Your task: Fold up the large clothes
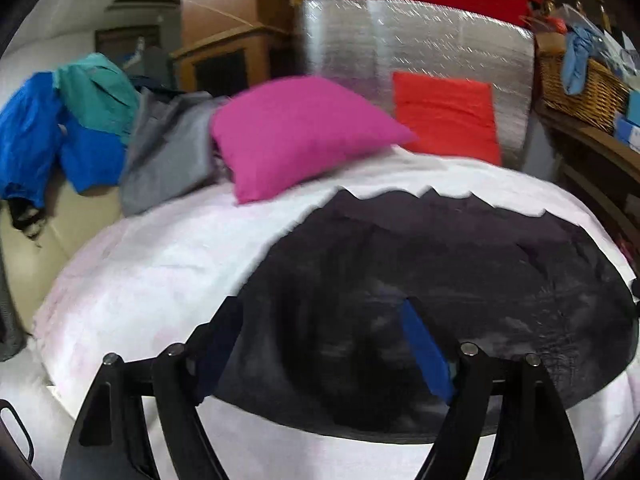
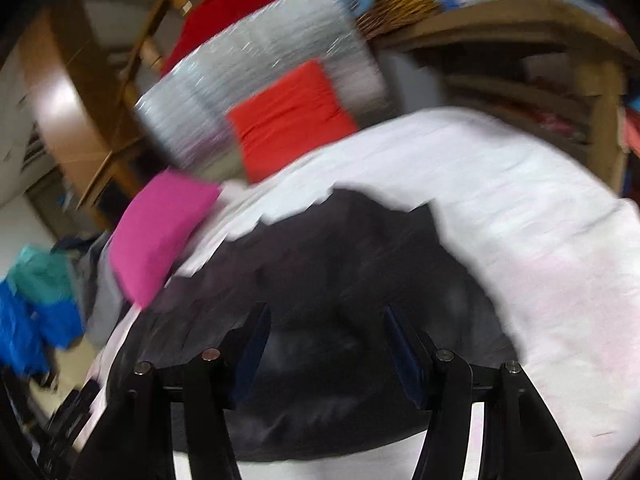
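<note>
Two grippers over one dark garment [image 1: 440,264] on the white bed sheet [image 1: 160,264].
Left gripper [image 1: 324,332] and right gripper [image 2: 326,334]: fingers spread wide, holding nothing. Pink pillow [image 1: 304,132] lies beyond.

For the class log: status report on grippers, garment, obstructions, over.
Left gripper open, right gripper open, both over dark garment. Garment spread on white bed cover, unheld. Pink pillow beyond it, apart.

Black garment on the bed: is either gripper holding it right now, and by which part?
Nothing is held. The left gripper and right gripper are both open above the black garment.
</note>
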The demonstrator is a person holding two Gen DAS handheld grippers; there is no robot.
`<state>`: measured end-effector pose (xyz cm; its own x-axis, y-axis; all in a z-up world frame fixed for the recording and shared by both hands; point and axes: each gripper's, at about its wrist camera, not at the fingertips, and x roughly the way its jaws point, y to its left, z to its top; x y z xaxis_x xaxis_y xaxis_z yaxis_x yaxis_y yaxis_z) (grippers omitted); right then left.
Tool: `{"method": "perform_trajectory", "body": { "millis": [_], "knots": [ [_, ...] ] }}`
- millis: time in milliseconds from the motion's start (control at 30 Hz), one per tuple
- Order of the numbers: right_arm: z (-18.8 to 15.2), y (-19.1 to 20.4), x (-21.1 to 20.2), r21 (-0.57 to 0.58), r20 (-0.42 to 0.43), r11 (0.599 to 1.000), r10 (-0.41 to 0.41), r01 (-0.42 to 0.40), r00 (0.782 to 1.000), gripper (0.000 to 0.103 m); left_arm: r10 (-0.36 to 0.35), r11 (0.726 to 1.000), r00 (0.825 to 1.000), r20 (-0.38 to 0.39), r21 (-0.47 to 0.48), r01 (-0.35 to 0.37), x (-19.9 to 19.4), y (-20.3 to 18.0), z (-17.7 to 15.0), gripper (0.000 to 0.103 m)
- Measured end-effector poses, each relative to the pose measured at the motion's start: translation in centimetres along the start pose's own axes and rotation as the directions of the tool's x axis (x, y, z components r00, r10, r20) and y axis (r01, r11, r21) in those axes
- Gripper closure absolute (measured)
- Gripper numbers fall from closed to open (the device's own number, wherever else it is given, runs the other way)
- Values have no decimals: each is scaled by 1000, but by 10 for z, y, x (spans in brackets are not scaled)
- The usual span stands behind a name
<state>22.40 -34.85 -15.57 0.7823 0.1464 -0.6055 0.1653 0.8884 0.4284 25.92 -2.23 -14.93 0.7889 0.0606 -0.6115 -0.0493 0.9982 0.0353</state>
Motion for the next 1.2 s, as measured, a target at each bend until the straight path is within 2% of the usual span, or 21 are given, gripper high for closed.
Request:
{"method": "perform_trajectory", "body": {
  "millis": [67, 100, 133, 167, 267, 333, 433, 500, 600, 667, 767, 833, 933, 1000, 1067, 1100, 1200],
  "knots": [
    [-5, 5, 18, -19, -76, 1000, 2, -4, 997, 45, -13, 1000, 997, -72, 16, 14, 18, -6, -1, 21],
    [-11, 5, 27, -28, -126, 1000, -13, 9, 992, 45, -4, 1000, 987, -162, 27, 8, 39, -10, -5, 21],
    [-15, 5, 38, -43, -172, 998, -44, 37, 984, 45, 0, 1000, 978, -209, 31, 7, 50, -11, -8, 21],
    [-15, 1, 40, -58, -183, 997, -60, 50, 981, 45, 6, 999, 966, -257, 33, 3, 64, -13, -12, 20],
    [-13, 2, 33, -83, -154, 995, -62, 50, 986, 45, 24, 999, 974, -223, 51, -12, 60, -17, -9, 19],
    [-8, 3, 27, -78, -134, 996, -48, 37, 990, 45, -7, 999, 976, -216, 46, 17, 57, -19, -4, 19],
    [14, 9, 25, -84, -51, 996, -33, 29, 998, 45, -43, 999, 984, -170, 16, 46, 54, -19, 9, 19],
    [28, 9, 28, -87, -7, 995, -59, 59, 998, 45, -13, 999, 988, -154, 49, 21, 59, -24, 17, 19],
    [41, -10, 52, -20, -58, 995, -101, 100, 993, 45, 19, 997, 980, -197, 77, -4, 79, -30, 17, 17],
    [42, -29, 82, 42, -179, 993, -102, 112, 978, 45, 34, 996, 971, -237, 87, -14, 91, -32, 14, 10],
    [45, -27, 80, 40, -173, 991, -115, 124, 978, 45, 75, 990, 973, -217, 135, -46, 94, -42, 16, 10],
    [42, -20, 74, 40, -172, 995, -88, 96, 981, 45, 79, 987, 972, -222, 151, -46, 91, -46, 18, 10],
    [32, -22, 51, 73, -172, 997, -20, 33, 985, 40, 21, 994, 980, -198, 110, 1, 78, -37, 22, 10],
    [22, -31, 26, 135, -168, 989, 84, -61, 982, 36, -27, 997, 977, -210, 67, 42, 66, -24, 19, 10],
    [10, -38, 11, 178, -163, 976, 157, -127, 974, 31, -59, 997, 974, -218, 31, 67, 56, -11, 11, 10],
    [1, -42, -1, 196, -162, 966, 204, -171, 966, 30, -61, 998, 979, -197, 22, 66, 45, -1, 6, 10],
    [-18, -38, -14, 225, -178, 943, 287, -245, 941, 26, -34, 998, 989, -141, 46, 41, 21, 15, -6, 10]
  ]
}}
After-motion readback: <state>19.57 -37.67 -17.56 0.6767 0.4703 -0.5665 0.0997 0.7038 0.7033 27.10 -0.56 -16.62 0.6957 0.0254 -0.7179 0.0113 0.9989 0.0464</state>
